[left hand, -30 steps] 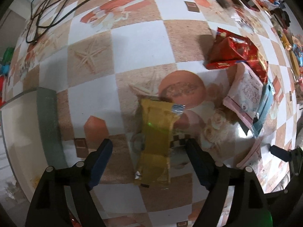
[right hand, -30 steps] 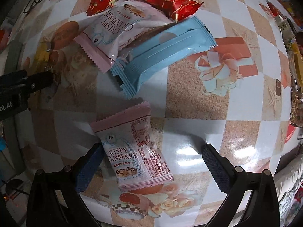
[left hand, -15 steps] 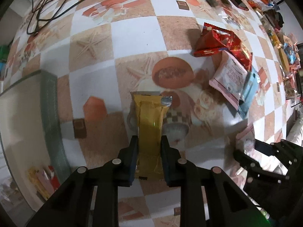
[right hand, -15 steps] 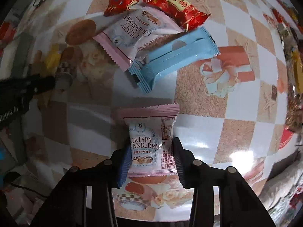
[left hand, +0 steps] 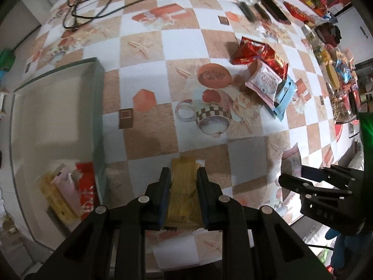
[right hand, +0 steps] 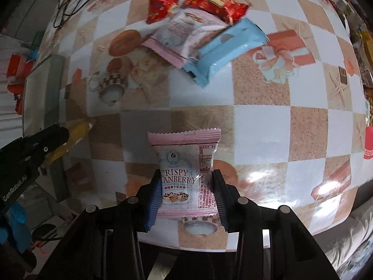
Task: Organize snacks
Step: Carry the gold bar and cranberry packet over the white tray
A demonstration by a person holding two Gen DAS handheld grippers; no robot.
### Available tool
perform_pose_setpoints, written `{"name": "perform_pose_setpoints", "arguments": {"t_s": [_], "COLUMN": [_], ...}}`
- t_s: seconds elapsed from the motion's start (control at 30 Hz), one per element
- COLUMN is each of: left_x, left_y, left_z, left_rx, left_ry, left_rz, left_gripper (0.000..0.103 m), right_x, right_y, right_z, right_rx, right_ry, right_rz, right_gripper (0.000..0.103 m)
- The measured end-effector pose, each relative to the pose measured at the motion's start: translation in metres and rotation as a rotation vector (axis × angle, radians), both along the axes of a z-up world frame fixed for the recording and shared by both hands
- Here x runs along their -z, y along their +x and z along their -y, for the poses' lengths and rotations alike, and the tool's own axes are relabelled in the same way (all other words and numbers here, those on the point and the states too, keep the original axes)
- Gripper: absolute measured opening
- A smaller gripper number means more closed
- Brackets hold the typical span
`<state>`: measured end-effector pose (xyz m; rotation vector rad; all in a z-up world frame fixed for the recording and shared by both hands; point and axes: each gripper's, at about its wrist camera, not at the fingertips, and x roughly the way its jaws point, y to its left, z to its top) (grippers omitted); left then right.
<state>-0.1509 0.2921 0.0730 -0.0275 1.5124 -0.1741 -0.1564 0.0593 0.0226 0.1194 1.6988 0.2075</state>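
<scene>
Checkered tablecloth (left hand: 139, 35) printed with starfish, gift boxes and a teapot fills both my views, with a black cable (left hand: 93, 2) looped at the upper left of the left wrist frame. At the bottom centre of that frame my left gripper (left hand: 183, 182) is clamped narrowly on a yellow bar (left hand: 184, 200), its blue pads pressing both long sides, the wrapper standing up between them over the cloth. To the left sits a pale tray (left hand: 98, 107) with a greenish rim; in its lower corner I see a few packets (left hand: 67, 193), one yellow, one pink, one red. In the upper right of the frame lies the snack pile (left hand: 265, 74): two red wrappers, a pink packet and a blue packet, overlapping one another. My right gripper (left hand: 291, 177) shows at the lower right edge, with something pink at its tip. Through the right wrist camera, that gripper (right hand: 186, 186) grips a pink cranberry packet (right hand: 186, 163) at bottom centre, pads on both its sides, the upper half of the packet sticking out past the fingers. The same pile (right hand: 200, 30) appears across the top of this frame, blurred. At the left edge I can see the left gripper (right hand: 53, 137) with the yellow bar (right hand: 77, 130) poking out, just beside the tray (right hand: 53, 81). More clutter lines the far right edge of both views, too small for me to name.
</scene>
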Motion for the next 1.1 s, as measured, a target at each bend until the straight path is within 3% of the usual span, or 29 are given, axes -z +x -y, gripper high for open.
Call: {"name": "perform_pose_setpoints", "arguments": {"t_s": [0.2,0.27,0.3,0.33,0.57,0.7,0.77,0.8,0.9,1.1], "left_x": [0.018,0.032,0.036,0.040,0.054,0.068,0.076,0.075,0.070,0.052], "left_y": [0.016,0.021,0.020,0.018,0.004,0.002,0.001,0.001,0.002,0.005], "left_z": [-0.004,0.000,0.002,0.005,0.020,0.028,0.028,0.027,0.025,0.006], "left_rx": [-0.010,0.015,0.040,0.070,0.249,0.320,0.317,0.299,0.265,0.140], "left_ry": [0.021,0.029,0.029,0.047,0.138,0.177,0.193,0.176,0.143,0.049], "left_rz": [-0.028,-0.046,-0.055,-0.055,-0.021,-0.047,-0.076,-0.071,-0.055,-0.047], "left_gripper": [0.026,0.039,0.056,0.064,0.065,0.067,0.066,0.060,0.025,0.025], "right_x": [-0.017,-0.020,-0.023,-0.023,-0.039,-0.034,-0.042,-0.044,-0.045,-0.058], "right_y": [0.001,0.003,0.002,0.001,0.001,0.006,0.005,0.005,0.006,0.009], "right_z": [-0.020,-0.023,-0.025,-0.028,-0.023,-0.011,-0.011,-0.013,-0.020,-0.030], "right_rx": [-0.032,-0.042,-0.045,-0.047,-0.051,-0.060,-0.070,-0.075,-0.086,-0.102], "right_ry": [-0.017,-0.023,-0.027,-0.029,-0.034,-0.035,-0.036,-0.037,-0.037,-0.043], "right_rz": [0.020,0.024,0.026,0.026,0.028,0.030,0.032,0.034,0.043,0.062], "right_gripper": [0.043,0.043,0.043,0.043,0.043,0.043,0.043,0.043,0.043,0.043]}}
